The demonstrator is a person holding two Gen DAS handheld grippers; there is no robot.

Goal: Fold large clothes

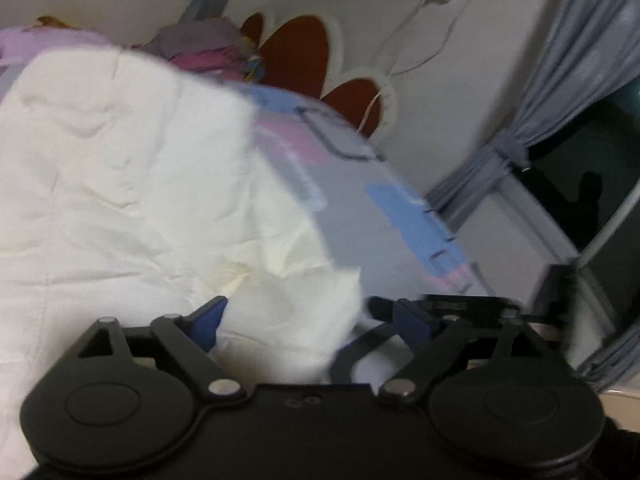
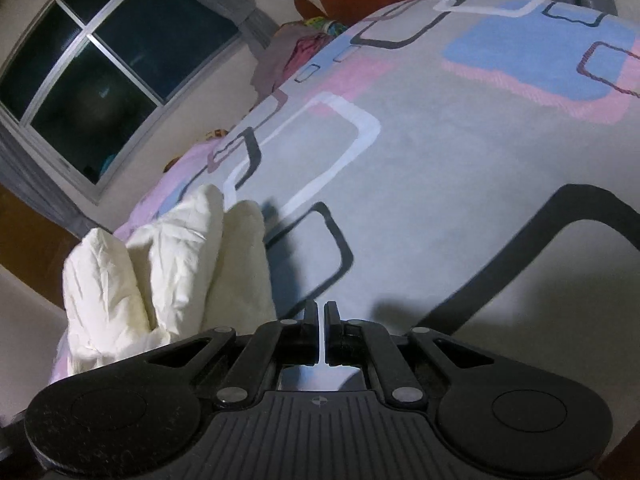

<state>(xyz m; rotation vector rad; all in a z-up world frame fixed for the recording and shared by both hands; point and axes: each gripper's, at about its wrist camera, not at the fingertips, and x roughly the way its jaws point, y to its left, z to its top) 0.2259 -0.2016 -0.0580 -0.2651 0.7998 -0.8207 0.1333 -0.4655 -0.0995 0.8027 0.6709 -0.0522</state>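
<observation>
A large cream-white garment (image 1: 120, 168) lies crumpled on a bed with a grey, blue and pink patterned sheet (image 1: 360, 200). My left gripper (image 1: 308, 320) is open, its blue-tipped fingers (image 1: 210, 318) spread wide, with a fold of the garment lying between them. In the right wrist view the garment (image 2: 168, 264) is bunched in puffy folds at the left of the bed sheet (image 2: 440, 160). My right gripper (image 2: 324, 320) is shut and empty, just above the sheet, to the right of the garment.
A pile of other clothes (image 1: 200, 44) sits at the head of the bed by a brown flower-shaped headboard (image 1: 296, 52). Grey curtains (image 1: 560, 80) and a dark window (image 2: 100, 72) stand beside the bed. A white cable (image 1: 420, 40) hangs on the wall.
</observation>
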